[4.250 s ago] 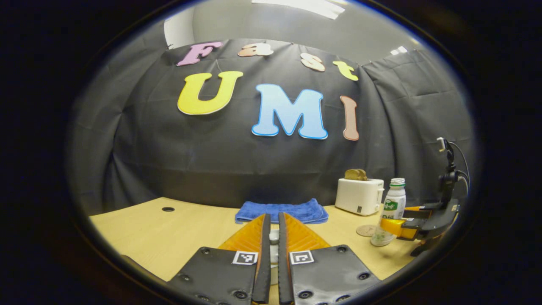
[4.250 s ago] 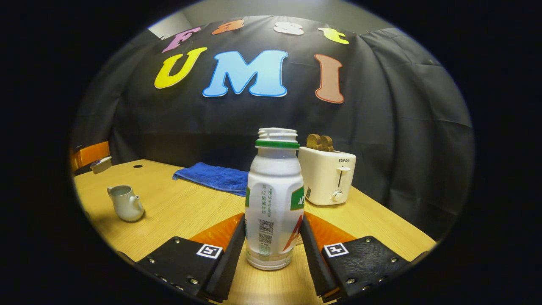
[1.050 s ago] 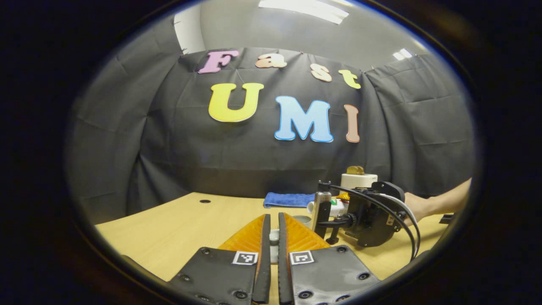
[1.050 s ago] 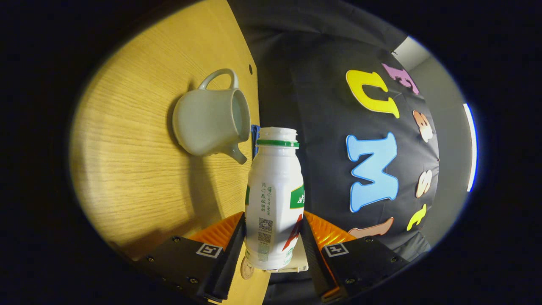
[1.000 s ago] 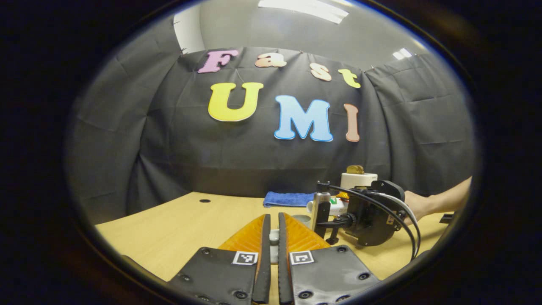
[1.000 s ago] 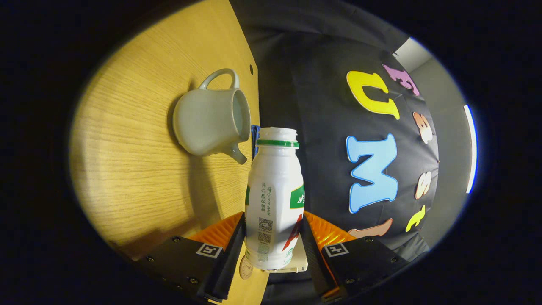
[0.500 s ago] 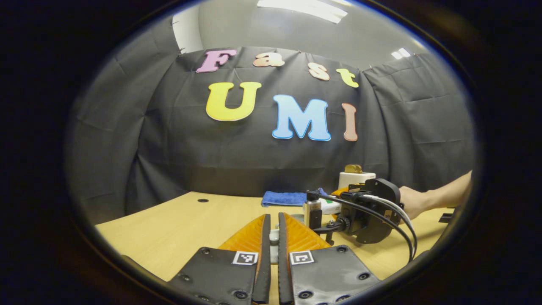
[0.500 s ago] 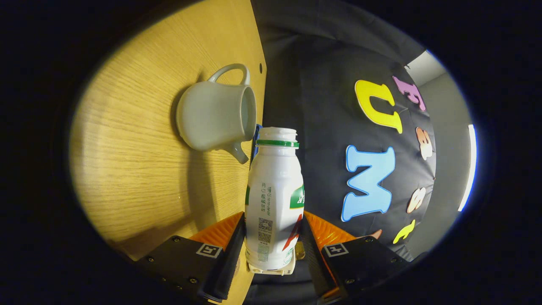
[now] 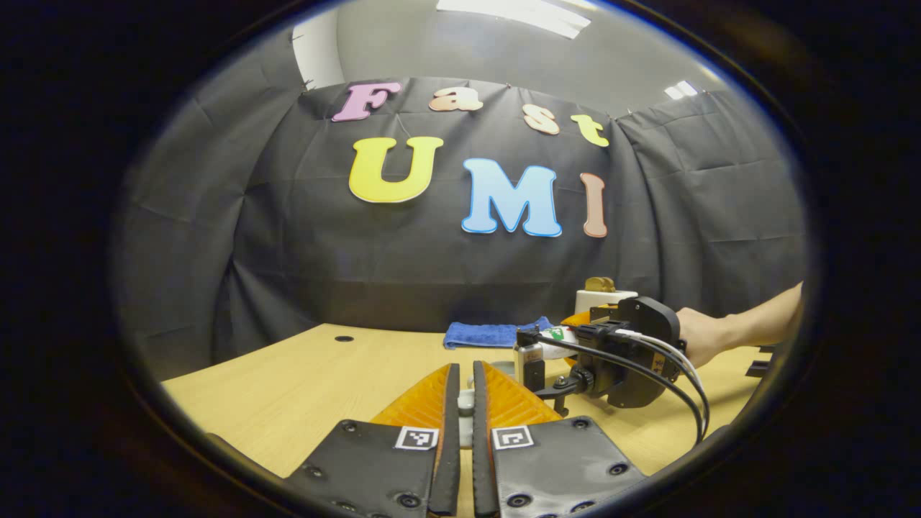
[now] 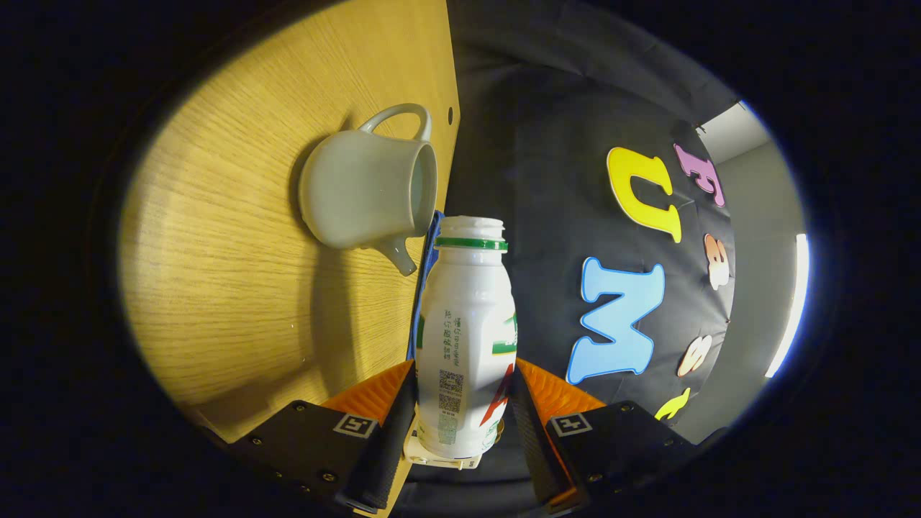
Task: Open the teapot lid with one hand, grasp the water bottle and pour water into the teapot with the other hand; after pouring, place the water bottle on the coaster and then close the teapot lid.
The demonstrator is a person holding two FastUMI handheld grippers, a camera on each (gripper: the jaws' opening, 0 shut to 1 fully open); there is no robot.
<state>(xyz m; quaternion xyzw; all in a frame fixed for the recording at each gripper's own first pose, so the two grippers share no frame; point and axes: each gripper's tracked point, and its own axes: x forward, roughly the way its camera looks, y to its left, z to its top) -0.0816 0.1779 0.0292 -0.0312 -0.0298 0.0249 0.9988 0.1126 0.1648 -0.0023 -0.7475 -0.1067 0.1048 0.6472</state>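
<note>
The right gripper (image 10: pixel 460 424) has both fingers pressed on the lower body of the white plastic water bottle with a green neck ring (image 10: pixel 466 338), which stands at the centre of the right gripper view with its uncapped mouth pointing up the frame. That view is rolled hard over: the pale wooden table (image 10: pixel 237 288) fills the left half, and the small pale ceramic teapot (image 10: pixel 363 191) sits in the upper left, its open top facing the bottle and its spout reaching down toward the bottle's neck. The bottle mouth lies just beside the pot's rim.

In the left gripper view the left gripper (image 9: pixel 460 432), at bottom centre, is nearly closed on a small pale piece that I take for the teapot lid (image 9: pixel 466 406), though little of it shows. To the right of centre a hand (image 9: pixel 701 334) holds the right gripper with the bottle lying roughly level.

The step in hand looks like the pour. To do it well, the mouth should come over the pot's opening before the bottle tips further, and the tilt should then rise slowly, since the opening is narrow and a rush would spill onto the table. The lid should stay clear of the stream.

I cannot make out any water running.
</note>
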